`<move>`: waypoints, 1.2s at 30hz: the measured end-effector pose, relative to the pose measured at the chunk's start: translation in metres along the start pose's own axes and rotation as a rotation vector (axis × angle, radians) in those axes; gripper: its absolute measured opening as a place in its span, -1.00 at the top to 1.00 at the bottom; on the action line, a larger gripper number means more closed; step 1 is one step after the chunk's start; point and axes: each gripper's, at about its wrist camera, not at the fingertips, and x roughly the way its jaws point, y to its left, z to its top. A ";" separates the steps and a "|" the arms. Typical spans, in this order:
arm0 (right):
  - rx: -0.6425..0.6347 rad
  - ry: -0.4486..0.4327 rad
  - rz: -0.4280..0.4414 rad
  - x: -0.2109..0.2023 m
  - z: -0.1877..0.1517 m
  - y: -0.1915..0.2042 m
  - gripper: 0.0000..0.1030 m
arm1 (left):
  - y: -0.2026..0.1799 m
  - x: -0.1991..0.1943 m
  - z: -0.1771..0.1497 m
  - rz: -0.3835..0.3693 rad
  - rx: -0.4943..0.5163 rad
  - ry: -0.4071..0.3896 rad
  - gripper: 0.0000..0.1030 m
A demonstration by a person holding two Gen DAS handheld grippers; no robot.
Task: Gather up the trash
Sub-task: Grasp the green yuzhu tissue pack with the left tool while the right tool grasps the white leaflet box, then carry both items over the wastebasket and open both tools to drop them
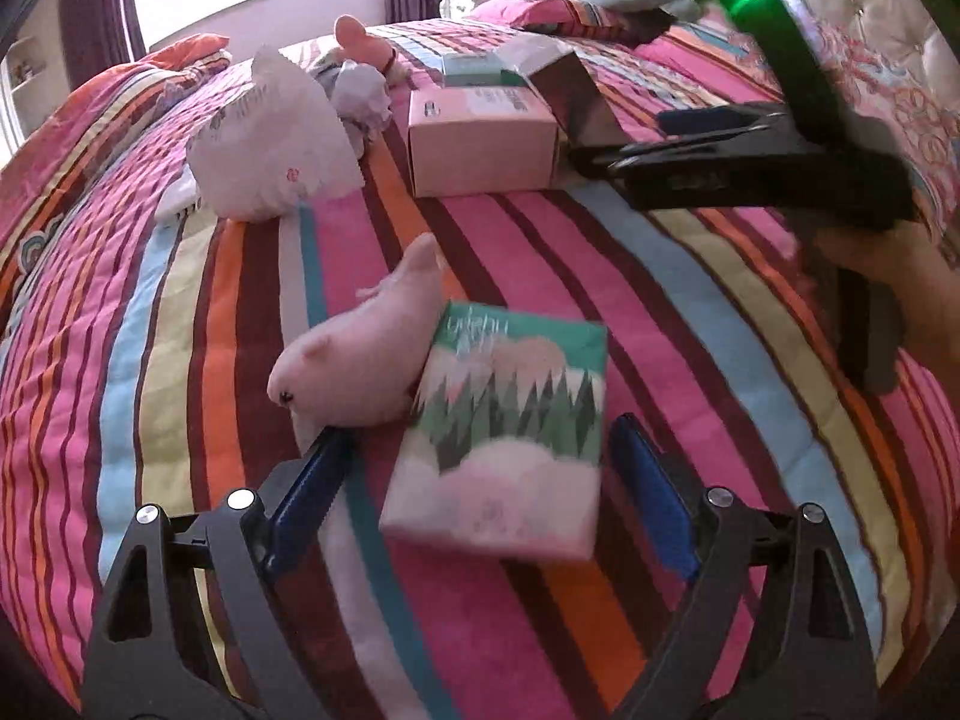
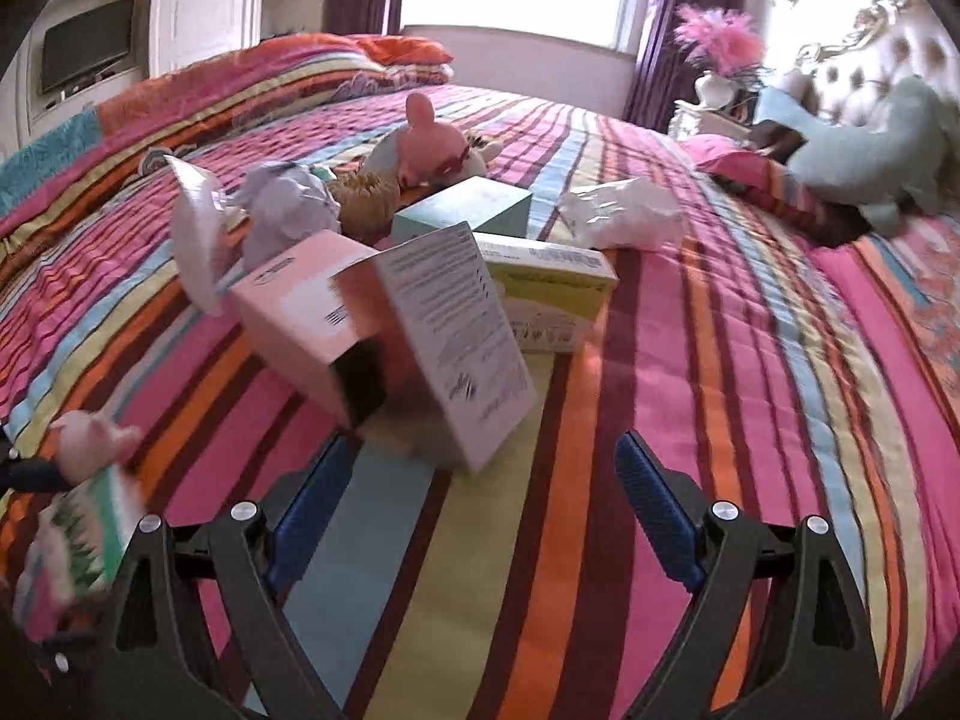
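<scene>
A green and pink tissue pack (image 1: 504, 426) lies on the striped bedspread between the open fingers of my left gripper (image 1: 480, 450); it also shows at the left edge of the right wrist view (image 2: 78, 534). My right gripper (image 2: 480, 456) is open just before an opened pink carton (image 2: 300, 312) with a raised white flap (image 2: 456, 336). The right gripper also shows in the left wrist view (image 1: 606, 150), beside the same pink carton (image 1: 480, 144). Behind it lie a yellow-green box (image 2: 546, 294), a teal box (image 2: 468, 210), crumpled paper (image 2: 288, 204) and a white wrapper (image 2: 618, 216).
A pink plush toy (image 1: 366, 354) lies against the tissue pack. A white bag (image 1: 270, 144) stands at the left. Another plush (image 2: 432, 138) and a brown fuzzy item (image 2: 366, 192) lie farther back. A blue-grey plush (image 2: 888, 144) and pillows sit by the headboard.
</scene>
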 end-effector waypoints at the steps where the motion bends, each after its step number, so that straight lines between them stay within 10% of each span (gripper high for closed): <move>1: -0.008 0.008 0.005 0.005 0.003 0.000 -0.65 | 0.000 0.001 0.003 -0.006 -0.006 -0.003 -0.67; 8: -0.032 0.046 0.063 0.033 0.019 -0.002 -0.62 | -0.003 0.009 0.009 0.016 -0.003 0.002 -0.66; 10: -0.004 0.063 0.127 0.035 0.020 -0.003 -0.21 | -0.003 0.009 0.011 0.003 0.002 -0.001 -0.50; 13: 0.023 0.071 0.165 0.027 0.012 0.001 -0.18 | -0.001 0.007 0.013 0.006 0.006 -0.022 0.01; 20: 0.054 0.050 0.138 -0.025 -0.029 0.012 -0.18 | 0.004 -0.015 -0.003 -0.055 0.018 -0.052 0.03; 36: 0.155 -0.100 0.329 -0.212 -0.172 0.108 -0.18 | 0.024 -0.168 -0.177 -0.163 -0.042 -0.145 0.03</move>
